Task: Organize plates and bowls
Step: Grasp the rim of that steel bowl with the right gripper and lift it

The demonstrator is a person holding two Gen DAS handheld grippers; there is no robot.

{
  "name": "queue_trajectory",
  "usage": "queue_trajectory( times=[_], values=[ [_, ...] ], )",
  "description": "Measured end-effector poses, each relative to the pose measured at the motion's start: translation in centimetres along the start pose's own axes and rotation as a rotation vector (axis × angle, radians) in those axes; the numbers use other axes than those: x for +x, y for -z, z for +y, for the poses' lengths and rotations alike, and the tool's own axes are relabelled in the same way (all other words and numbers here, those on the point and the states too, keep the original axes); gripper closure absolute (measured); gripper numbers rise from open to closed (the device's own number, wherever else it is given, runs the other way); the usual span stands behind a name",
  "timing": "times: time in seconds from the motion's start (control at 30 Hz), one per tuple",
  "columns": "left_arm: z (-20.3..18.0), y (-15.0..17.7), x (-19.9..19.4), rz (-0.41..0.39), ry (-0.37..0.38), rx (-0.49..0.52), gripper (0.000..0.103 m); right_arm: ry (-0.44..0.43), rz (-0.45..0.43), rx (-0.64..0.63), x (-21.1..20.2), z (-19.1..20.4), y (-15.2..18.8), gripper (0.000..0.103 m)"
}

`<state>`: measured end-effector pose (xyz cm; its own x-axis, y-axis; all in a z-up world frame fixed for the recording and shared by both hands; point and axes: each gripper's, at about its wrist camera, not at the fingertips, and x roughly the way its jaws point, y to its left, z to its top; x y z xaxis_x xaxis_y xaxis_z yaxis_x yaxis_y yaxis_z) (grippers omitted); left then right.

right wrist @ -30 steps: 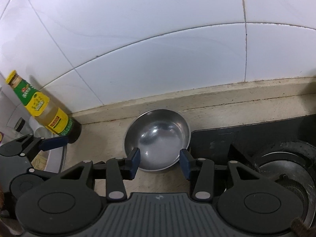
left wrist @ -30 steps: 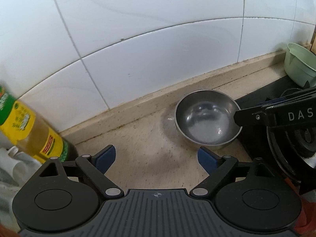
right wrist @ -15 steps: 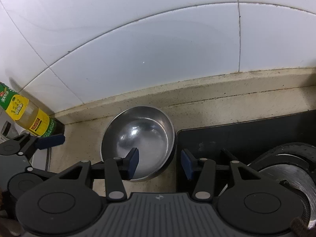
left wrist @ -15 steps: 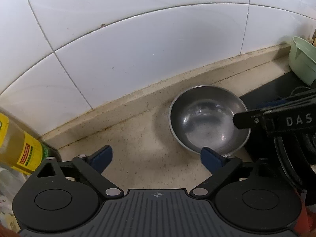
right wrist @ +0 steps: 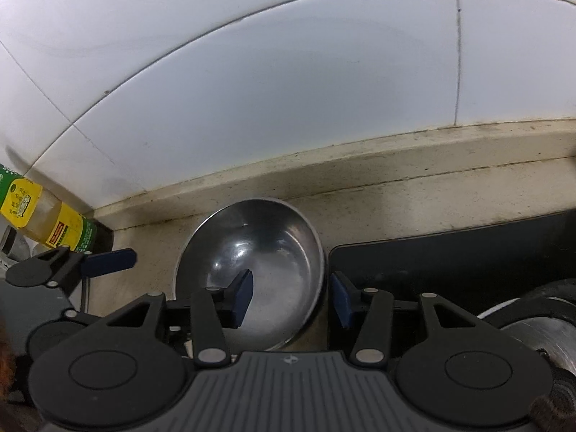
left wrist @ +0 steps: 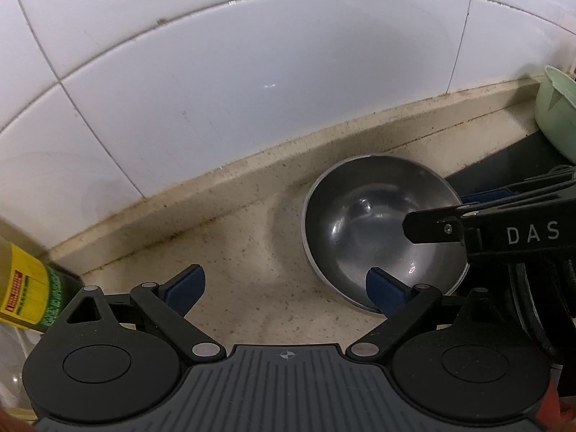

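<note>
The steel bowl (right wrist: 252, 266) sits on the speckled counter (left wrist: 252, 252) just short of the low stone ledge under the white tiled wall (right wrist: 288, 90), and the right gripper (right wrist: 291, 298) is the one placed to take it: its jaws straddle the bowl's right-hand rim, the left pad hanging inside the basin and the right pad outside the wall, between the bowl and the edge of the black stove top (right wrist: 450, 252) that lies just to the right of the claw. The jaws stand moderately apart with the rim between them and nothing yet pinched; whether either pad already touches metal is hard to say from this wide lens, though a gap seems to remain on both sides. The bowl is round, so it offers no long axis; what counts is that the rim runs roughly along the line of the fingers at the point where they bracket it, so a plain close should catch the thin wall edge-on. The left gripper (left wrist: 284, 288) is spread wide and holds nothing; from it the bowl lies ahead and to the right, its right fingertip near the bowl's near edge, the rest of the claw over bare counter. A sauce bottle (left wrist: 25, 288) stands well off to its left, a pale green basin (left wrist: 554, 118) far to its right
</note>
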<state>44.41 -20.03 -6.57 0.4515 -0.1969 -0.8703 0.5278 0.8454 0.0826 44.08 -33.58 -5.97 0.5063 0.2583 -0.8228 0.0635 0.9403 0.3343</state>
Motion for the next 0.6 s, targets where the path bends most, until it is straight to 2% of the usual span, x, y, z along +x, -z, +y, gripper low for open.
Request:
queue_trajectory(
  times=[0.07, 0.2, 0.37, 0.5, 0.6],
  values=[
    [0.0, 0.0, 0.3, 0.006, 0.009, -0.003, 0.007, 0.001, 0.002, -0.008, 0.2, 0.2, 0.0, 0.058],
    [0.0, 0.2, 0.6, 0.024, 0.027, 0.004, 0.019, -0.027, 0.015, -0.012, 0.2, 0.5, 0.0, 0.058],
    [0.3, 0.5, 1.1, 0.045, 0.034, 0.003, 0.028, -0.061, 0.036, -0.026, 0.5, 1.3, 0.3, 0.057],
    [0.5, 0.9, 1.2, 0.053, 0.037, 0.014, 0.029, -0.116, 0.073, -0.034, 0.6, 2.0, 0.7, 0.06],
    [0.5, 1.0, 1.2, 0.05, 0.032, 0.023, 0.029, -0.095, 0.085, -0.055, 1.4, 2.5, 0.7, 0.062]
  ],
)
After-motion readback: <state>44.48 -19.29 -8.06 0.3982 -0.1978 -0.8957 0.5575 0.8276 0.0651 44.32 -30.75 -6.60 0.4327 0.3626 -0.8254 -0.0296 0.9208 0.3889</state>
